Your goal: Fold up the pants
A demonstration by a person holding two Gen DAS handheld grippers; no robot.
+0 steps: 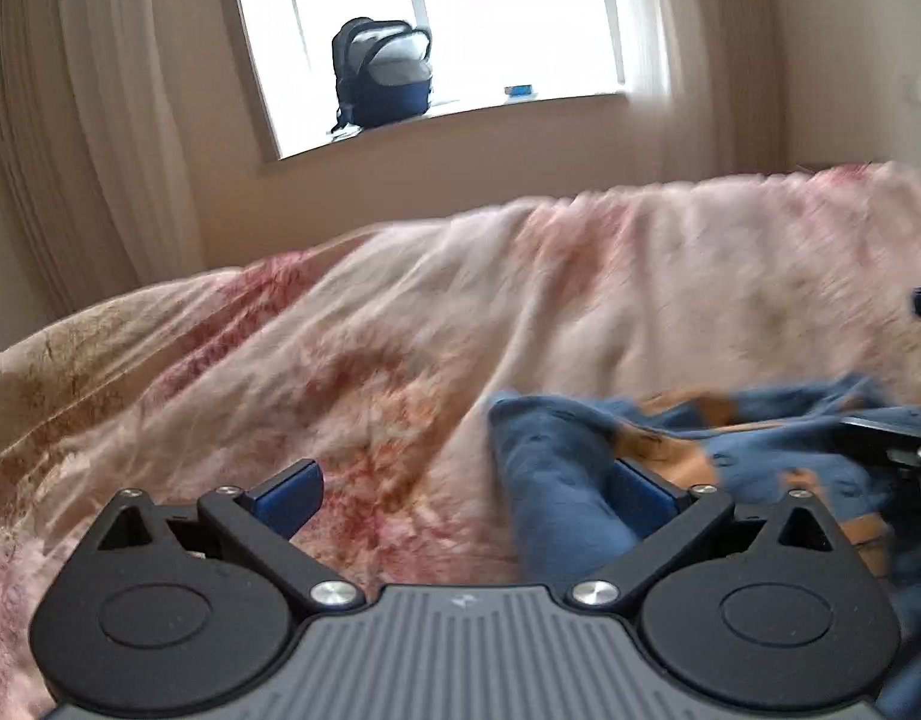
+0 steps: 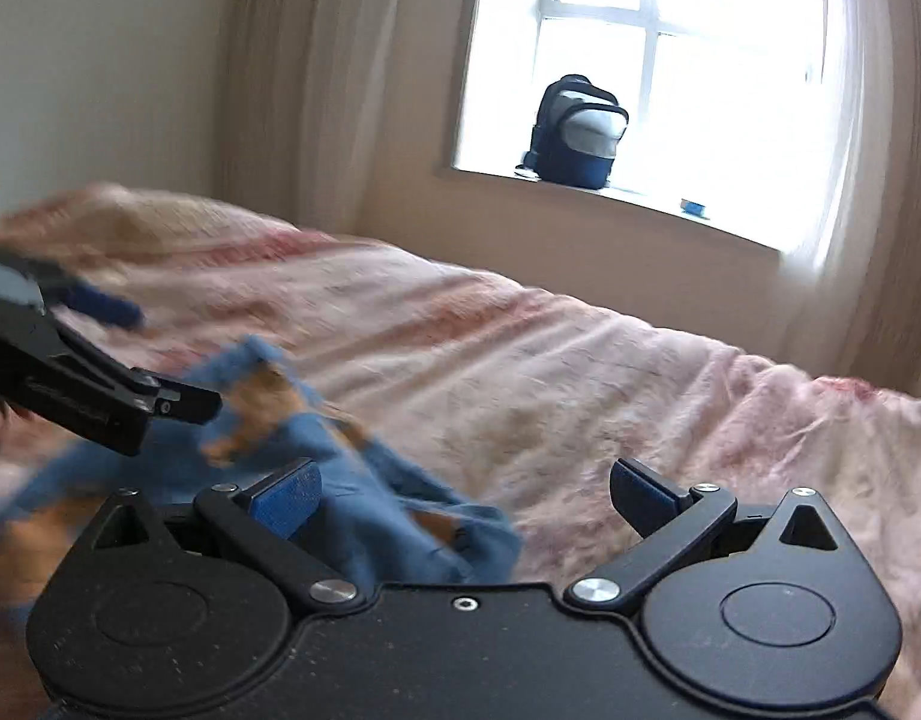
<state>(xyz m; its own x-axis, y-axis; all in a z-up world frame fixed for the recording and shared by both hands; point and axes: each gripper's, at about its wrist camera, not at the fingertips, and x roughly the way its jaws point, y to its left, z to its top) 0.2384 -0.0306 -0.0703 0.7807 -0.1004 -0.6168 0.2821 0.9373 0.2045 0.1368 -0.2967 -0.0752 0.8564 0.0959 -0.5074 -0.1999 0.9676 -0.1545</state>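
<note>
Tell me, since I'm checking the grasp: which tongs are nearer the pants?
Too close to call. The left tongs have the pants bunched inside their right finger; the right tongs have them inside their left finger.

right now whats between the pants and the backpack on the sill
In the right wrist view, only rumpled pink bedspread lies between the blue pants and the backpack.

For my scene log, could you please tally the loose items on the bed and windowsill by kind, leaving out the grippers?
Pants: 1, blue with orange, rumpled on the bedspread
Backpack: 1, dark, on the windowsill
Small blue item: 1, on the windowsill, too small to identify
Total: 3
</note>
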